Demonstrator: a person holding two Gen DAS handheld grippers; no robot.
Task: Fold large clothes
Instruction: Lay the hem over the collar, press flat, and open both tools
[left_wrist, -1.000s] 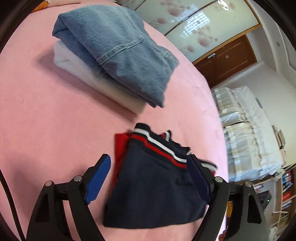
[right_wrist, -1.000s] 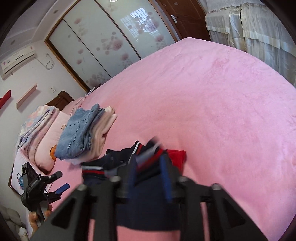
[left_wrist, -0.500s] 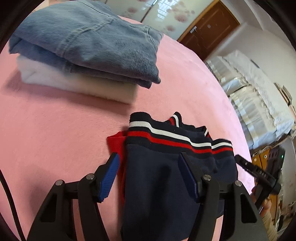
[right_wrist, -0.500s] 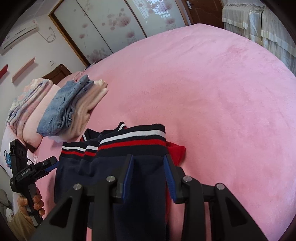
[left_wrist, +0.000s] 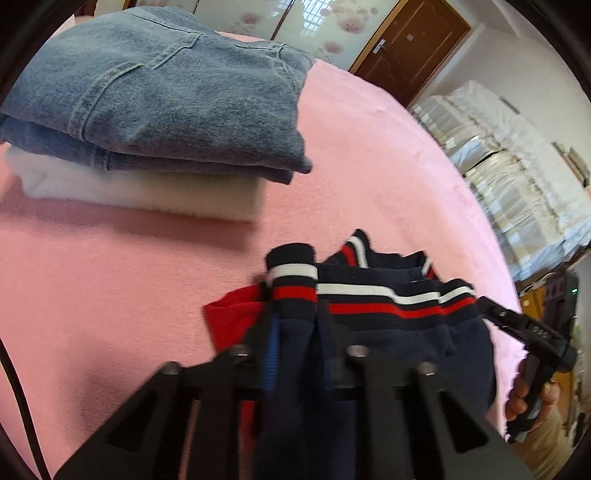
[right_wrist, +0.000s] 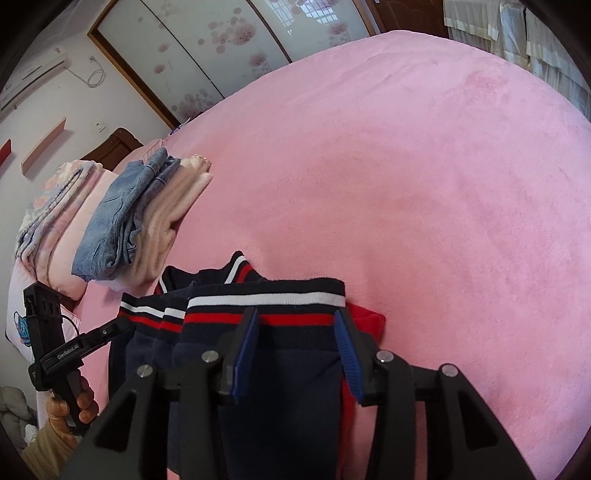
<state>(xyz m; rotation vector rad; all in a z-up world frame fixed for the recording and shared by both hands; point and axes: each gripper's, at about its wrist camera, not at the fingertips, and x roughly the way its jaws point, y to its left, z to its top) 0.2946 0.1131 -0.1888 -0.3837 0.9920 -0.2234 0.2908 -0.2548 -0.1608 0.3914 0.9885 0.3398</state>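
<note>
A navy garment with white and red striped ribbing and a red part lies folded on the pink bed, one ribbed edge bunched upward.

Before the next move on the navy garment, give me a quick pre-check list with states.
1. Left gripper clamped on the navy garment: ok. Its jaws have just closed and pinch a bunched fold at the striped band.
2. Right gripper gripping: not ok. Its jaws have just been opening; the pads stand apart over the striped band, not pressing it.
3. Garment lying flat: not ok. The band is rucked up at the left gripper, and a red layer sticks out on one side.
4. Jeans stack clear of the garment: ok, pink cover shows between them.
5. Bed beyond the garment free: ok.
</note>
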